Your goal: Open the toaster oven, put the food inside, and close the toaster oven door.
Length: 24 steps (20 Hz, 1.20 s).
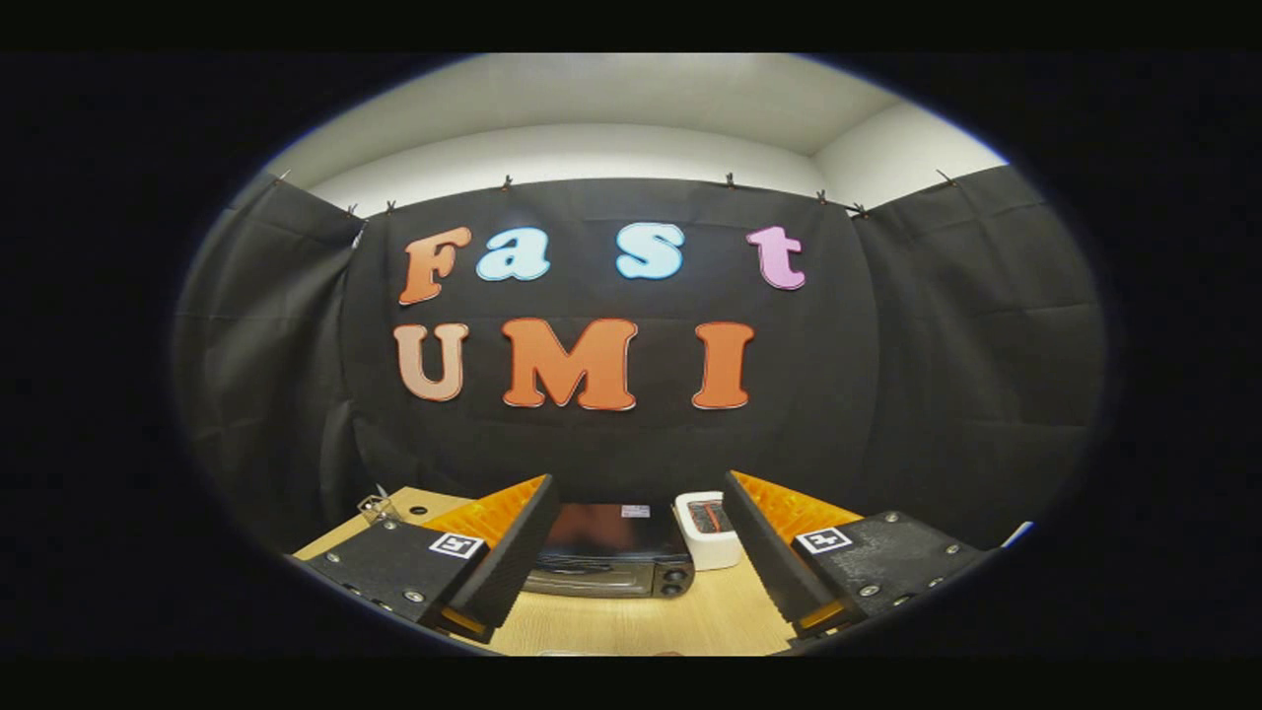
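Note:
A black toaster oven (611, 554) stands on the wooden table (631, 623), beyond my fingers and between them as I look forward. Its door appears closed, with two dark knobs at its right end. My gripper (636, 488) is held high above the table, open wide, with nothing between its fingers. The left finger covers the oven's left end. I cannot make out the food.
A small white box-shaped appliance (708, 532) with a dark top sits just right of the oven, partly behind the right finger. A small clear object (376, 507) lies near the table's far left corner. Black cloth walls close in the booth behind and to both sides.

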Motion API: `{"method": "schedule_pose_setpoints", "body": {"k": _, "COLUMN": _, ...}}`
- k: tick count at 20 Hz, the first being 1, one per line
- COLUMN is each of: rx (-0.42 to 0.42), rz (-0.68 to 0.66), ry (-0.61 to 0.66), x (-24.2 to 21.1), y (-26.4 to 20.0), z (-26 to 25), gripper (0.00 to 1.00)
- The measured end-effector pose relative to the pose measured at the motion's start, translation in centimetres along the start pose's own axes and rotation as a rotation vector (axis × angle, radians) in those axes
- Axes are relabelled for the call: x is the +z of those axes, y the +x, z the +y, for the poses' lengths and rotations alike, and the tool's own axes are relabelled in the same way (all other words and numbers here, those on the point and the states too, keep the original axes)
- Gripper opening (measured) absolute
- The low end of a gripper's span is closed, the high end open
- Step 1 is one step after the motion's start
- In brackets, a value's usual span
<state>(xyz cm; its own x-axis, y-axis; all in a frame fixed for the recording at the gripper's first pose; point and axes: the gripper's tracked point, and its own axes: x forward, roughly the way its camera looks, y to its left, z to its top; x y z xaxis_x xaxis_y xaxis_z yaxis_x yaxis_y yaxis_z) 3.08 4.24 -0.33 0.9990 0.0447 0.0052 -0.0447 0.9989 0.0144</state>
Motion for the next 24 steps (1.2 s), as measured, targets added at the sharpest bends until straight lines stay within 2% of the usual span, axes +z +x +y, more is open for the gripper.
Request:
{"method": "schedule_pose_setpoints", "body": {"k": 6, "rx": 0.005, "rz": 0.015, "ry": -0.010, "x": -1.1, "y": 1.1, "z": 1.5, "gripper": 0.99}}
{"method": "schedule_pose_setpoints", "body": {"k": 12, "rx": 0.023, "rz": 0.070, "ry": -0.018, "x": -4.2, "y": 3.0, "z": 3.3, "gripper": 0.99}}
{"method": "schedule_pose_setpoints", "body": {"k": 17, "rx": 0.057, "rz": 0.160, "ry": -0.005, "x": -9.2, "y": 5.6, "z": 5.9, "gripper": 0.99}}
{"method": "schedule_pose_setpoints", "body": {"k": 24, "rx": 0.075, "rz": 0.308, "ry": -0.053, "x": -17.3, "y": 9.4, "z": 8.4, "gripper": 0.99}}
